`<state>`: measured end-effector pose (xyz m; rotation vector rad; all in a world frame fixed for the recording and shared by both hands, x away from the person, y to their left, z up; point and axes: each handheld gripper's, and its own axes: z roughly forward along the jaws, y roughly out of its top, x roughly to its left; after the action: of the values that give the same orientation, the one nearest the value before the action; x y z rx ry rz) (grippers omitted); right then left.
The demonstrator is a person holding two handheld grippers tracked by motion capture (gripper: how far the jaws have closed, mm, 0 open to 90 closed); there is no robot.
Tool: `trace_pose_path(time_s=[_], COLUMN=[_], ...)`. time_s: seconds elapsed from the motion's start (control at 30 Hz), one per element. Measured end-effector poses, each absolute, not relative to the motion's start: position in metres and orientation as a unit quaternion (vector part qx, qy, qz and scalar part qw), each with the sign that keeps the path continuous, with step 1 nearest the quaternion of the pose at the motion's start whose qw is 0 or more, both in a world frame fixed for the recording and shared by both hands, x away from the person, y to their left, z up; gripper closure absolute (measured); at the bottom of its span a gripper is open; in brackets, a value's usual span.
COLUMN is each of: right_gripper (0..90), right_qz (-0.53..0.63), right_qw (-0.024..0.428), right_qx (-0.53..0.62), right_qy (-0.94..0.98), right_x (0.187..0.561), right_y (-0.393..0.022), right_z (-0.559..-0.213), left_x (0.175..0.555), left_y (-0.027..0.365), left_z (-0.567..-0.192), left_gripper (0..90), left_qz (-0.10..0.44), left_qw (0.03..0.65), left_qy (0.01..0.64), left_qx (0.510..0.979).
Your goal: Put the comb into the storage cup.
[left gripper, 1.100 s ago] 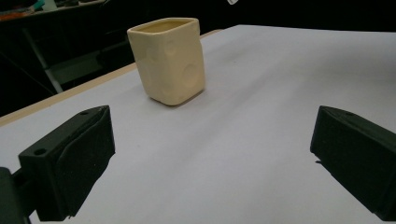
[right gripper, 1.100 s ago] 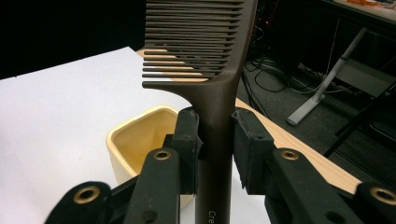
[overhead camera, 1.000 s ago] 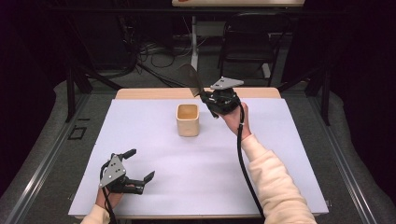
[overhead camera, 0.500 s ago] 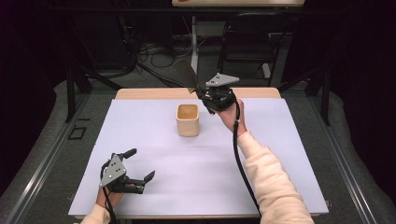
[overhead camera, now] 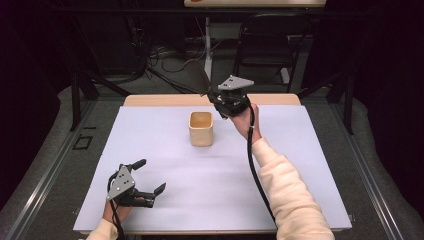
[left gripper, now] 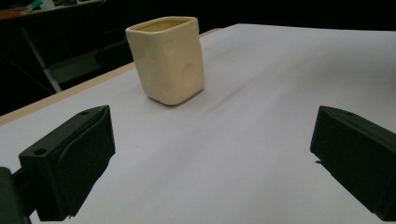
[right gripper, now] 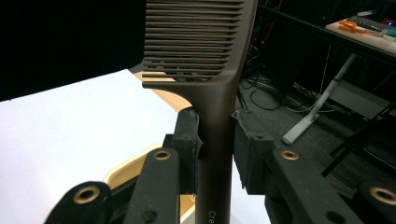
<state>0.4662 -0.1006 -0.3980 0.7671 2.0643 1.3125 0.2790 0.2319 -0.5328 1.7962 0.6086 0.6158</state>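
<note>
A cream square cup (overhead camera: 201,128) (left gripper: 168,58) stands upright on the white sheet (overhead camera: 215,180), toward the back middle. My right gripper (overhead camera: 212,95) (right gripper: 215,144) hovers just behind and right of the cup, shut on the handle of a dark brown comb (overhead camera: 197,77) (right gripper: 205,56). The comb's toothed end points up and away, beyond the table's far edge. In the right gripper view, the cup's rim (right gripper: 126,170) shows below the jaws. My left gripper (overhead camera: 151,175) (left gripper: 215,154) rests low at the front left, open, with nothing between its jaws and facing the cup.
The white sheet covers most of a wooden table, whose bare strip (overhead camera: 165,100) shows along the back edge. Behind the table stand a black chair (overhead camera: 265,45) and a desk leg (overhead camera: 207,40), with cables on the floor.
My right gripper with the comb has shifted a little to the left, nearer to above the cup. The left gripper has stayed where it was.
</note>
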Motion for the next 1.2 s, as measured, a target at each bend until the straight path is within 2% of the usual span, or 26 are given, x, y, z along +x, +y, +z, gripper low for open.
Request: trace_pose_path(time_s=[1.2], right_gripper=[72.5], right_qz=[0.52], right_qw=[0.282], right_qx=[0.27], right_qy=[0.76], right_x=[0.473], right_y=[-0.084], right_z=[-0.406], left_x=[0.279], left_y=[0.232], left_z=[-0.533], left_gripper=[0.0], left_qz=[0.259], left_qw=[0.542], left_qy=[0.258], left_qx=[0.756])
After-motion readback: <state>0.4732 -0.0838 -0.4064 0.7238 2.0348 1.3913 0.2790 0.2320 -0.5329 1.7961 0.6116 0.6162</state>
